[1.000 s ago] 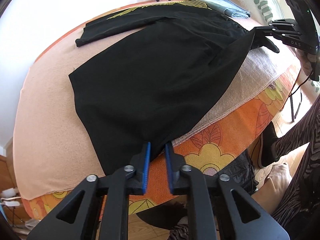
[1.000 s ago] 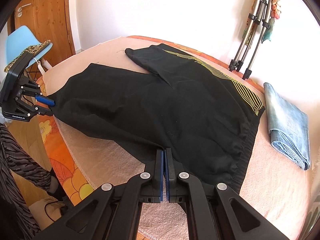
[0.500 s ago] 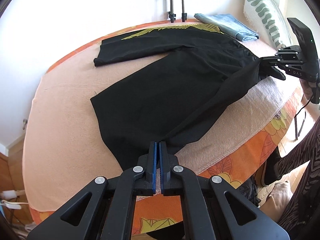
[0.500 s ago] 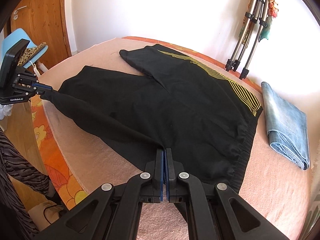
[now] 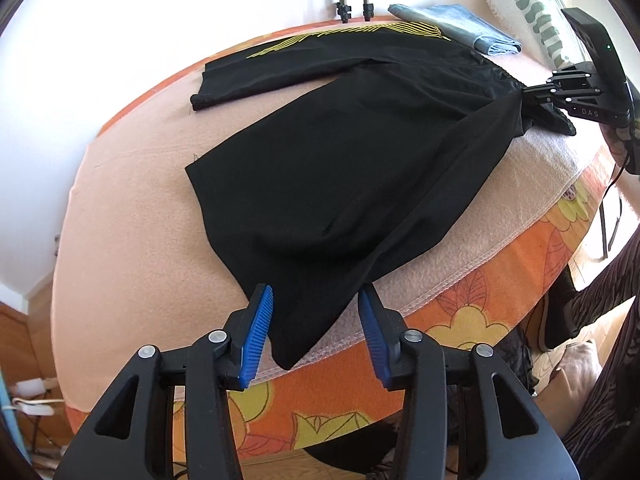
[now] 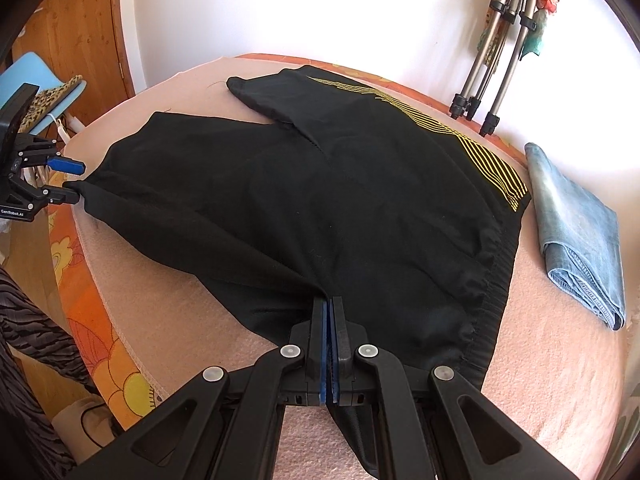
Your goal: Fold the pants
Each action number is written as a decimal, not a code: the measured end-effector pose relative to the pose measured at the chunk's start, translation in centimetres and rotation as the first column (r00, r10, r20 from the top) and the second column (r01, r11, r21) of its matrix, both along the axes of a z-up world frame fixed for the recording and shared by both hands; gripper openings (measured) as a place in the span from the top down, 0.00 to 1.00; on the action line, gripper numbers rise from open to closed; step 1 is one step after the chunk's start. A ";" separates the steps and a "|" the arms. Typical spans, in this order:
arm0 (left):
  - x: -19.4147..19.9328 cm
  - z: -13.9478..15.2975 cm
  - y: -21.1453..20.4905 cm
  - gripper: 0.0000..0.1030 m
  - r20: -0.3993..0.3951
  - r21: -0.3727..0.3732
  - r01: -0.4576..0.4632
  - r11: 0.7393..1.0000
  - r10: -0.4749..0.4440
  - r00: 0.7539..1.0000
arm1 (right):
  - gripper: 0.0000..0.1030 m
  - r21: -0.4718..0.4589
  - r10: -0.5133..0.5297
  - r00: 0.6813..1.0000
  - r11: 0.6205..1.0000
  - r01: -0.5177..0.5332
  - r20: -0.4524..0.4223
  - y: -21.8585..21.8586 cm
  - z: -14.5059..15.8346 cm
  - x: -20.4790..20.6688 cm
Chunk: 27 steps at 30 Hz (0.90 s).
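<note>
- Black fabric pants with fine yellow stripes down one side (image 6: 344, 200) lie spread on a bed covered by a peach terry blanket (image 6: 552, 360).
- Long axis: from the right wrist view, the elastic waistband (image 6: 496, 280) lies at the right, toward the folded jeans, and both legs run leftward from it.
- The far leg (image 5: 280, 76) lies flat near the wall, its yellow striping uppermost. The near leg (image 5: 340, 184) lies apart from it, so the two form a V that meets at the crotch.
- Appearance: matte black cloth, gathered and puckered at the waistband. The near leg's front edge is raised into a taut ridge toward the waist, and its hem corner hangs over the blanket's stitched edge.
- Left gripper (image 5: 316, 332): blue-padded jaws stand wide apart, with the hem corner hanging loose between them. From the right wrist view one black fingertip (image 6: 68, 197) lies against the hem.
- Right gripper (image 6: 329, 344): jaws are pressed together, pinching the pants' near edge at the waist end.
- Folded light-blue denim jeans (image 6: 580, 232) lie on the blanket just beyond the waistband, not touching it.
- An orange floral bedspread (image 5: 480, 300) shows below the blanket edge.
- Metal tripod legs (image 6: 500, 60) lean against the white wall behind the bed.
</note>
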State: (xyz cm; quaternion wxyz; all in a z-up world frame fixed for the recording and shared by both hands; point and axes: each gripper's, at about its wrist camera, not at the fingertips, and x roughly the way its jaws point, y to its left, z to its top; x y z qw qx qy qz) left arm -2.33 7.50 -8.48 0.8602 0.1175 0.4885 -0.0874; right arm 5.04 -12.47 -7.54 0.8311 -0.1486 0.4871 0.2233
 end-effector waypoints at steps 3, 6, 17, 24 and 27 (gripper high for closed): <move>0.1 -0.2 0.5 0.58 0.006 -0.010 0.004 1.000 -0.004 1.000 | 1.00 0.003 -0.003 1.000 1.000 0.003 0.001 0.1 0.1 -0.1; 0.0 -1.2 0.1 0.89 -0.029 0.014 0.040 0.999 -0.039 0.999 | 1.00 0.011 -0.005 1.000 1.000 0.005 -0.005 -0.1 0.0 -0.1; 0.6 3.2 1.3 0.99 0.138 -0.041 -0.030 0.999 0.035 0.990 | 0.65 0.049 0.076 0.996 0.996 -0.074 -0.051 -0.6 0.2 -2.4; 1.5 4.8 1.4 0.99 0.171 -0.046 -0.034 0.998 0.042 0.984 | 0.61 0.016 0.160 0.986 0.987 -0.160 -0.049 -2.6 1.2 -4.8; 1.8 5.2 1.3 0.99 0.176 -0.048 -0.037 0.998 0.045 0.983 | 0.51 -0.029 0.193 0.981 0.981 -0.194 -0.033 -2.5 1.2 -5.8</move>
